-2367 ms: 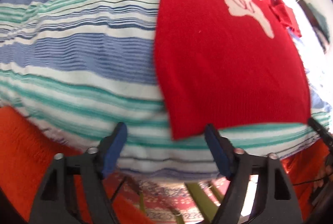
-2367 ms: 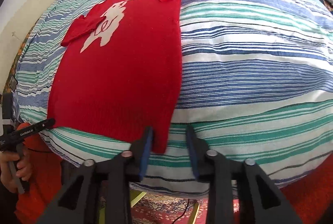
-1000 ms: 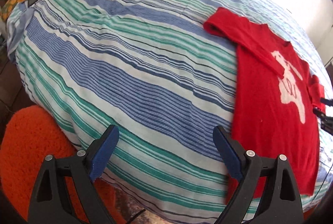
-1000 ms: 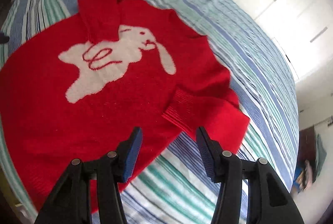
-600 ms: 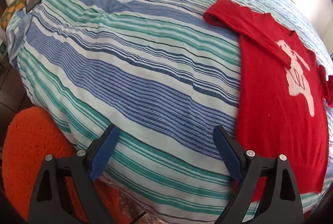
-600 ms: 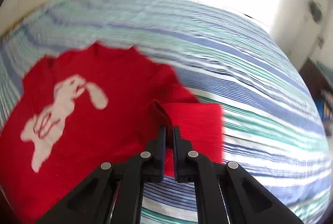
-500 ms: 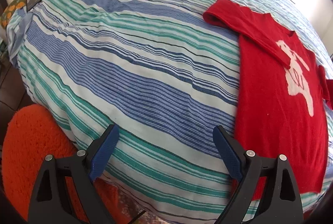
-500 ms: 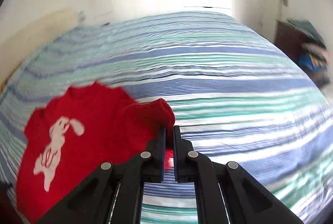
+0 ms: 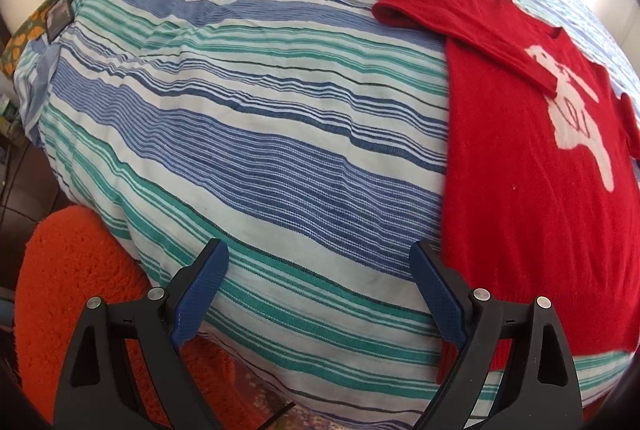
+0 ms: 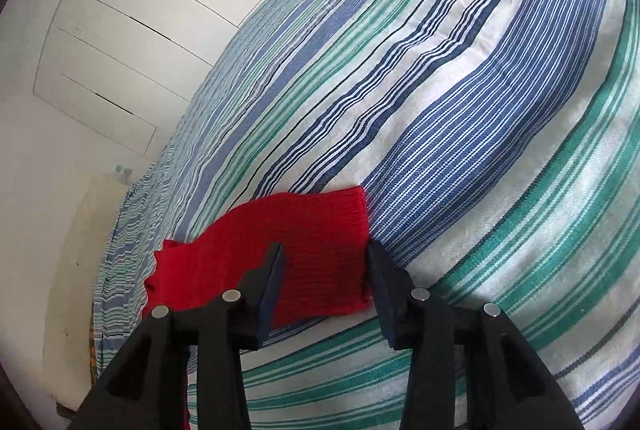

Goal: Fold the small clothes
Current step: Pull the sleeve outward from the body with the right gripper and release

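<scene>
A red sweater (image 9: 520,170) with a white rabbit (image 9: 576,118) lies flat on the striped bed cover (image 9: 260,110). One sleeve (image 9: 460,18) is folded across its chest. My left gripper (image 9: 318,254) hangs open and empty over the bed's near edge, just left of the sweater's hem. In the right wrist view the other sleeve (image 10: 312,226) is stretched out on the cover, its ribbed cuff (image 10: 352,210) pointing away from me. My right gripper (image 10: 326,254) is just above it. Its jaws are opening, the sleeve lies between them, and the pads stand clear of it.
An orange shaggy rug (image 9: 72,270) lies on the floor below the bed's near left corner. A patterned green and orange fabric (image 9: 60,14) runs along the bed's far left edge. White panelled doors (image 10: 140,10) stand behind the bed in the right wrist view.
The right gripper shut on the sleeve, swung it out sideways over the cover while rolling, and now has its jaws apart with the sleeve lying flat. The left gripper hardly moved.
</scene>
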Motion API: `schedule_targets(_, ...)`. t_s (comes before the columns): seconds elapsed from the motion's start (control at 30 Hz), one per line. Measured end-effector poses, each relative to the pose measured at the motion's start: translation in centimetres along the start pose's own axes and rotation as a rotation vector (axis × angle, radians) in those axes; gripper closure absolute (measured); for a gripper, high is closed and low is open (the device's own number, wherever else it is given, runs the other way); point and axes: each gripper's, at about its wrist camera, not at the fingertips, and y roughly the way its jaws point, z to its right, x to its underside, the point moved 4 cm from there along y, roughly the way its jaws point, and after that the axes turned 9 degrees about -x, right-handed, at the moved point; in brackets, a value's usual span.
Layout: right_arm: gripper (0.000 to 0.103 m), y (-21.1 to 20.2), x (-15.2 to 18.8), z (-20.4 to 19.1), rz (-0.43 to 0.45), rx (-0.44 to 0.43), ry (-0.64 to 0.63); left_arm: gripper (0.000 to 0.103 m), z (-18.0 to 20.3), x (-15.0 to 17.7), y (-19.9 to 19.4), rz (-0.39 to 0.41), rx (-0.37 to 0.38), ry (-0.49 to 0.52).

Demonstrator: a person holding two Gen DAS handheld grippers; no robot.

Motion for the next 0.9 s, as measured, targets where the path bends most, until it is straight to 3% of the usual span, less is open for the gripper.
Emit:
schedule_targets(0.03,0.095,0.4,0.0,-0.2,-0.025,0.023,-0.02,0.01,0.0,0.0,0.0,-0.001,-0.005,0.002)
schedule_targets(0.07,0.099,0.7,0.0,-0.5,-0.045,0.048,-0.038,0.01,0.0,0.0,0.0,-0.001,-0.008,0.004)
schedule_targets(0.17,0.1,-0.7,-0.9,-1.0,0.006,0.172,-0.15,0.01,0.0,0.1,0.0,0.002,-0.013,0.007)
schedule_targets(0.23,0.1,-2.9,-2.2,-0.6,0.07,0.345,-0.234,0.01,0.0,0.2,0.1,-0.001,-0.018,0.011)
schedule_targets(0.3,0.1,-4.2,-3.1,0.3,0.09,0.423,-0.258,0.01,0.2,0.2,0.3,-0.002,-0.025,0.015)
schedule_targets(0.5,0.1,-1.1,-1.2,-0.6,-0.004,0.607,-0.427,0.01,0.3,0.2,0.3,0.003,-0.04,0.035)
schedule_targets(0.73,0.101,0.2,-1.3,1.5,-0.066,0.731,-0.446,0.01,0.2,0.3,0.6,-0.002,-0.044,0.041)
schedule_targets(0.83,0.1,0.2,-1.4,1.5,-0.072,0.751,-0.447,0.01,0.4,0.3,0.6,0.0,-0.044,0.05)
schedule_targets(0.9,0.095,-0.3,-1.5,1.4,-0.064,0.731,-0.44,0.01,0.3,0.4,0.5,0.0,-0.035,0.05)
